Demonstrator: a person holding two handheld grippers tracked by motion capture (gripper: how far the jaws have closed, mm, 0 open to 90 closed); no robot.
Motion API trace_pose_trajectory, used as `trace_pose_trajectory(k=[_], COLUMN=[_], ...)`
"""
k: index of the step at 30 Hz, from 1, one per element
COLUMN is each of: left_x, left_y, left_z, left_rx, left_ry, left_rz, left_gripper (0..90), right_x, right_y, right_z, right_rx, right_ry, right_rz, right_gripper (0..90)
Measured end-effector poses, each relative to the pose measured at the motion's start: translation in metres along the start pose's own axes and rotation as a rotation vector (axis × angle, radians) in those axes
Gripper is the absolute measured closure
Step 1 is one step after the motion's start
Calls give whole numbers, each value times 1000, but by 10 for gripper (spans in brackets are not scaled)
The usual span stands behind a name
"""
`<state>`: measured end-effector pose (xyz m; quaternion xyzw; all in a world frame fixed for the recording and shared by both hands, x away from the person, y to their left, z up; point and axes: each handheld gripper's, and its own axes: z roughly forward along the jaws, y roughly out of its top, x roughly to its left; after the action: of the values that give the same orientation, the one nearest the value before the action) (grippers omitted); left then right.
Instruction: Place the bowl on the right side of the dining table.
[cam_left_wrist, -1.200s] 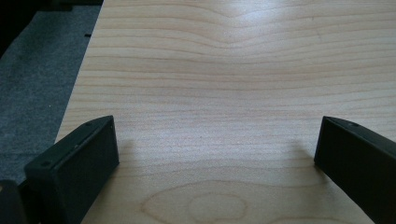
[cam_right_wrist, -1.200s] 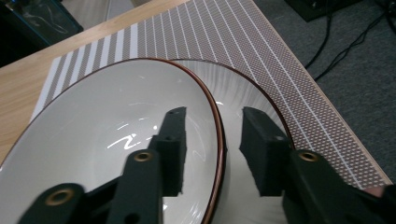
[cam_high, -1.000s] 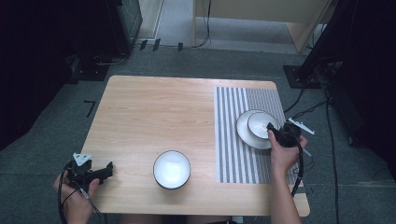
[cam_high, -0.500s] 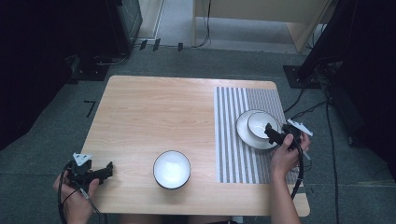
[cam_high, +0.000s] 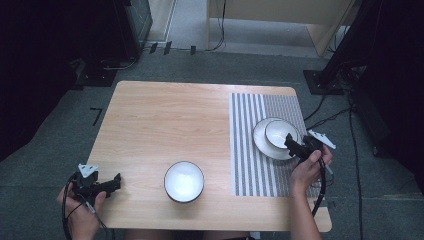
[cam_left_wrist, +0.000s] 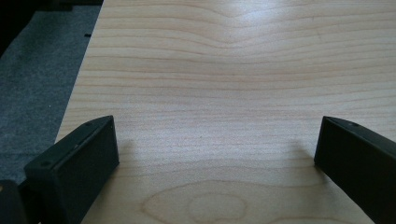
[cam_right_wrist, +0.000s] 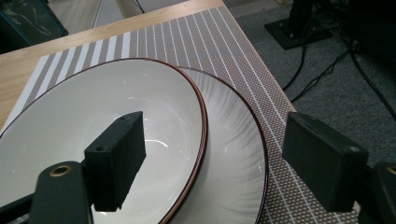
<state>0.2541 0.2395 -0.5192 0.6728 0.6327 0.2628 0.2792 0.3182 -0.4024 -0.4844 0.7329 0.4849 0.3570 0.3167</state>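
Right gripper (cam_right_wrist: 212, 154) jaws apart — straddling small bowl (cam_right_wrist: 93, 140) rim.

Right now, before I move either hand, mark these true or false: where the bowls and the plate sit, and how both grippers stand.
1. The small bowl sits on the plate. True.
2. The plate rests on bare wood. False: it lies on the striped mat.
3. The right gripper is shut on the small bowl's rim. False: its jaws stand open, one over the bowl's inside, one out past the plate's edge.
4. The left gripper is open over bare table. True.
5. The larger bowl lies on the mat. False: it stands on the wood, near the table's front edge.
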Motion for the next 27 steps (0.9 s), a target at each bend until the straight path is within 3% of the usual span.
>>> trace_pose_trajectory(k=[27], left_x=[0], left_y=[0], left_z=[0], left_rx=[0], left_ry=[0], left_rz=[1], left_gripper=[0], right_x=[4], right_y=[-13], right_z=[-24], right_rx=[-1], right_ry=[11], right_rz=[-32], right_gripper=[216])
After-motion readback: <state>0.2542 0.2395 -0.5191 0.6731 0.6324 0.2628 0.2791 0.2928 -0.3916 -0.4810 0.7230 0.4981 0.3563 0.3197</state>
